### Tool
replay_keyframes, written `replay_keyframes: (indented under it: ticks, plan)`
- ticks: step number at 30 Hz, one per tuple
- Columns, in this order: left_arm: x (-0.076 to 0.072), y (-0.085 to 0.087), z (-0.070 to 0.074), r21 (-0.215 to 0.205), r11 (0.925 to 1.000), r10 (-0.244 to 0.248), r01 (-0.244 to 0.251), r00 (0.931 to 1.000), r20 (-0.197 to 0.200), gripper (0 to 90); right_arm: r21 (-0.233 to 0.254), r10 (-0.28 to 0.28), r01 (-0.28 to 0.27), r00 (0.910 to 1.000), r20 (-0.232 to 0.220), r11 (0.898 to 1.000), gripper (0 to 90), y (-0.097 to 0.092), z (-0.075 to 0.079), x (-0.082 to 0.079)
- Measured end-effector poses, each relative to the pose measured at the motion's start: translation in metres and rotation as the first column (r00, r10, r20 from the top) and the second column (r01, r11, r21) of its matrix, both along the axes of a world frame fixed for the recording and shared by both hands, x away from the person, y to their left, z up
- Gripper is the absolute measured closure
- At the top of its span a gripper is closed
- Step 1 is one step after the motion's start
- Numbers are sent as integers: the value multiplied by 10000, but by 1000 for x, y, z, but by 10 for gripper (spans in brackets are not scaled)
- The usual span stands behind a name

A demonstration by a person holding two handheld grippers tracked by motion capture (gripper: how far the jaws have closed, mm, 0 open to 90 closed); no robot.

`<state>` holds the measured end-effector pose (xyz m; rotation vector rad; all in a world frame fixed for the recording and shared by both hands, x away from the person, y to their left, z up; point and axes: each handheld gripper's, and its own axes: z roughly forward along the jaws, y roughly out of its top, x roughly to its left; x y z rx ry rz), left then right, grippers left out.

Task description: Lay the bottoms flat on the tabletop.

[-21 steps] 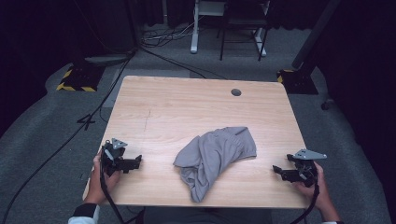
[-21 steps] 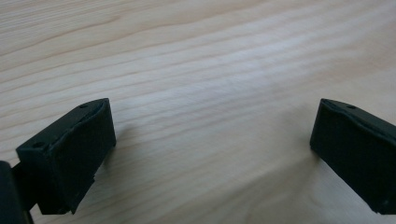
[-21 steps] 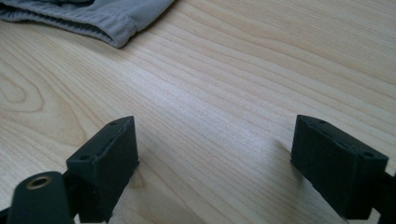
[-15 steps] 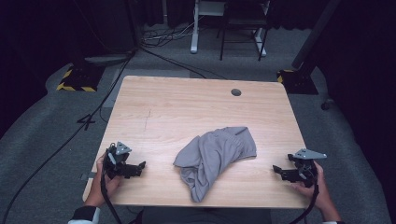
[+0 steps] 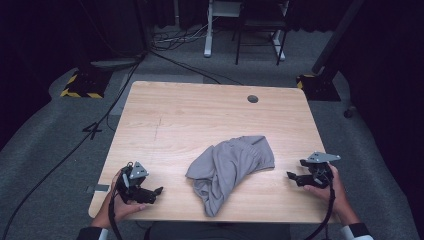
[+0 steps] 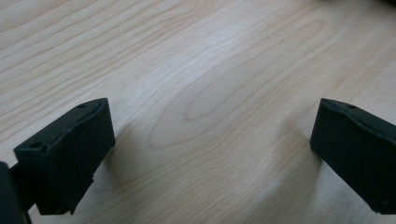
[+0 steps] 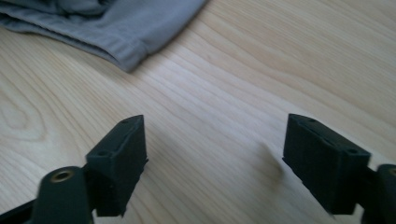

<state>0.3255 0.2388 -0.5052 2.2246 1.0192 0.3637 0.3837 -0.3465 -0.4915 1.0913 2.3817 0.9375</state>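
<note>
A crumpled grey cloth (image 5: 230,167) lies in a heap on the near middle of the light wooden table (image 5: 200,115). My left gripper (image 5: 156,192) rests low on the table near its front left corner, pointing right toward the cloth, jaws open over bare wood (image 6: 210,121). My right gripper (image 5: 292,177) sits near the front right edge, pointing left at the cloth, also open with nothing between its jaws (image 7: 212,149). In the right gripper view a hemmed edge of the grey cloth (image 7: 116,28) lies just beyond the jaws, apart from them.
A small round grommet hole (image 5: 253,99) sits near the table's far edge. Around the table is grey carpet with cables (image 5: 65,155) on the left and black-and-yellow stand bases (image 5: 80,90) at the back. Chair and desk legs (image 5: 240,35) stand beyond the table.
My left gripper has slid toward the near edge of the table and a little right, turning toward the cloth. The right gripper and the cloth have stayed put.
</note>
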Motion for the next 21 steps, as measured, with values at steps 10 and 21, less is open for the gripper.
replay_keyframes:
  ticks: [10,21]
  plan:
    - [0,-41,1,33,9932,-1160,1160,9932,-57,0,-128,2057,-2054,9756,762,9786,288,66,22,18]
    - [-2,-89,30,-976,9632,-2386,2506,9637,1201,210,-60,1917,-1917,9815,-8,9814,316,88,3,46]
